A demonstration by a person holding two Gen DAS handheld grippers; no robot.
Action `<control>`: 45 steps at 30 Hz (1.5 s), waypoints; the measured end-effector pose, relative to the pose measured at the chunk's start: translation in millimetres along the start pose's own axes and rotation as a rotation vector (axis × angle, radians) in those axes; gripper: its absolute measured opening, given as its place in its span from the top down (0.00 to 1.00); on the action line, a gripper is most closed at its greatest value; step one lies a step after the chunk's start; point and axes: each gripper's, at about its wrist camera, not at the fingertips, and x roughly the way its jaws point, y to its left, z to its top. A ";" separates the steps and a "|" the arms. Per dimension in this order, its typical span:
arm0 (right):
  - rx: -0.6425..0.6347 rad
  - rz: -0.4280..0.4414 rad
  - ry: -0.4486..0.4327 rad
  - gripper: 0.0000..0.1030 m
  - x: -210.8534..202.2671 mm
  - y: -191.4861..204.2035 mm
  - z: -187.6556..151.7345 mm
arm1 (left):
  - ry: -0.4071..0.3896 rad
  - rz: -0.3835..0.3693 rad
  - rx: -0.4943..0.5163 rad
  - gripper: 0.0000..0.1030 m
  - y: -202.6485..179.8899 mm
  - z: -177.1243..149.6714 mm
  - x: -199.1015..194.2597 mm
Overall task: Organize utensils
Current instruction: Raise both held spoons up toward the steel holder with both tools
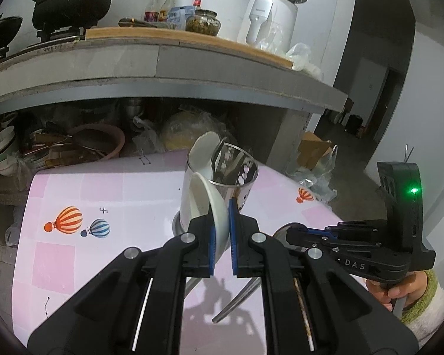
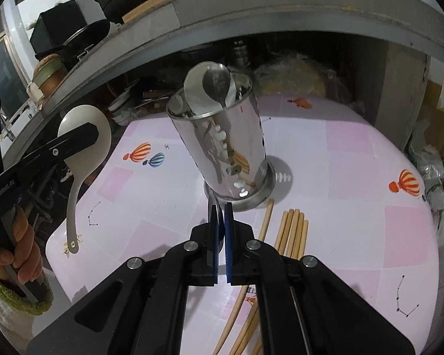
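Gripping a white ceramic rice spoon (image 1: 214, 216) by its bowl, the left hand-held gripper (image 1: 221, 230) holds it on edge above the bench (image 1: 74, 266), whose pink and white cover is printed with hot-air balloons. From the right wrist camera the same spoon (image 2: 84, 145) hangs with its handle pointing down over the bench's left edge, clear of the surface.

A shiny cylindrical steel utensil holder (image 2: 228, 151) stands upright near the middle of the bench, just beyond the spoon. Inside it lean a second white spoon (image 1: 202, 153) and a metal spoon (image 2: 217, 84), bowls up above the rim.

The right hand-held gripper (image 2: 221, 224) is clenched on a thin metal utensil (image 2: 219, 222), seen edge-on between its blue pads; its handle (image 1: 239, 298) slants down toward the bench in the left wrist view. What kind of utensil it is I cannot tell.

A row of pale bamboo chopsticks (image 2: 293, 230) lies flat on the bench just right of that gripper, near the holder's base.
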 end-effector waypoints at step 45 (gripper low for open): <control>-0.099 0.027 -0.191 0.97 -99.0 1.5 94.8 | -0.209 -0.103 -0.064 0.93 -15.1 85.1 -34.9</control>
